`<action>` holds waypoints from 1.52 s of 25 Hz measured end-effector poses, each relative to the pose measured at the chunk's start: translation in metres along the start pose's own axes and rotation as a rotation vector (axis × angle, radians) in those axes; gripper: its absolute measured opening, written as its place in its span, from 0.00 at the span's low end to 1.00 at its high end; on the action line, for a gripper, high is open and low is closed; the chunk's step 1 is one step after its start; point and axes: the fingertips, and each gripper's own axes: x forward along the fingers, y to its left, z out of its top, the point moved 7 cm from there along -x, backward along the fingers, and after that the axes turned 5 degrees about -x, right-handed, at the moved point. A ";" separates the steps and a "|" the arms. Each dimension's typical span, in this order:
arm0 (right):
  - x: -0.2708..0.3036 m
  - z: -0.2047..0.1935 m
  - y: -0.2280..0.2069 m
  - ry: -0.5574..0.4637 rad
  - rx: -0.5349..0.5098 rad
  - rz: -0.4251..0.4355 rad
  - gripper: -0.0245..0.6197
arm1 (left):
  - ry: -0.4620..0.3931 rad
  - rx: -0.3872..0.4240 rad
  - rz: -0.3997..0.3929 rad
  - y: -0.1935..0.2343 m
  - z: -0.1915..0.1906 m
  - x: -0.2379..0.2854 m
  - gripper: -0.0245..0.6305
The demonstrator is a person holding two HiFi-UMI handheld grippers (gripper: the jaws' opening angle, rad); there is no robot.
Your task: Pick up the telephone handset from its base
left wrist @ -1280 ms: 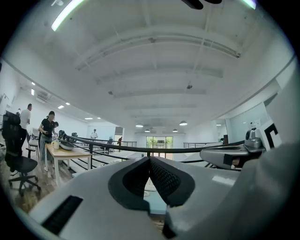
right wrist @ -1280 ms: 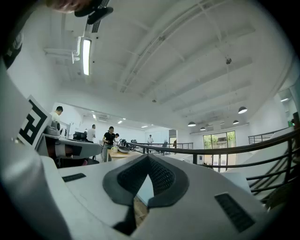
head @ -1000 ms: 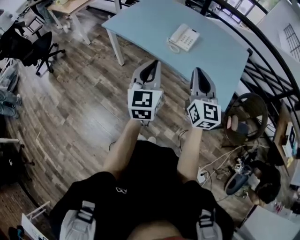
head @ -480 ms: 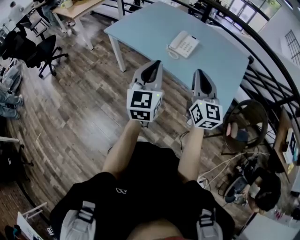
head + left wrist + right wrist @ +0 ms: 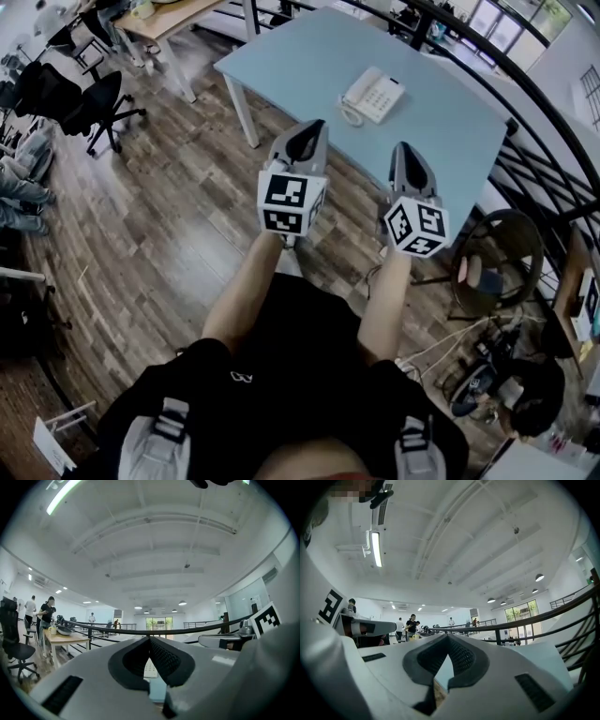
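Two hand-held grey two-jaw grippers are level in front of the person, side by side over the brown wood-plank floor, both short of the table's near edge. The left gripper has its jaws pressed together, tips meeting with nothing between them; its own view confirms the left gripper closed and empty. The right gripper likewise has its tips together, and its own view shows the right gripper closed on nothing. Each carries a cube with black-and-white square markers at its rear.

The white desk telephone sits on the pale blue rectangular table, well apart from both grippers and ahead of the gap between them. Its white handset lies seated on the base along the side nearer the left gripper, with a coiled cord looping at its near end. Neither gripper touches the telephone. In the left gripper view a small part of the telephone shows through the opening below the closed tips.

A black wheeled office chair stands on the floor to the left, and a black metal railing curves past the table's far side.
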 end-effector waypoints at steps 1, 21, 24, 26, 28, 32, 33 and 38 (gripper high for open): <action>0.001 -0.004 -0.001 0.006 0.009 -0.010 0.03 | 0.005 0.003 -0.008 0.002 -0.002 0.003 0.04; 0.178 -0.081 -0.060 0.077 -0.071 -0.156 0.03 | 0.193 -0.023 -0.103 0.109 -0.087 0.196 0.04; 0.234 -0.095 -0.054 0.096 -0.061 -0.139 0.03 | 0.256 -0.003 -0.088 0.147 -0.100 0.232 0.04; 0.266 -0.099 -0.053 0.125 -0.050 -0.138 0.03 | 0.295 -0.001 -0.090 0.166 -0.107 0.253 0.04; 0.293 -0.097 -0.057 0.153 -0.056 -0.149 0.03 | 0.319 -0.027 -0.109 0.179 -0.111 0.277 0.04; 0.329 -0.095 -0.076 0.179 -0.076 -0.179 0.03 | 0.324 -0.005 -0.141 0.191 -0.115 0.323 0.04; 0.333 -0.098 -0.080 0.187 -0.077 -0.189 0.03 | 0.319 0.035 -0.147 0.191 -0.115 0.331 0.04; 0.338 -0.105 -0.103 0.229 -0.077 -0.234 0.03 | 0.354 0.033 -0.240 0.175 -0.129 0.362 0.04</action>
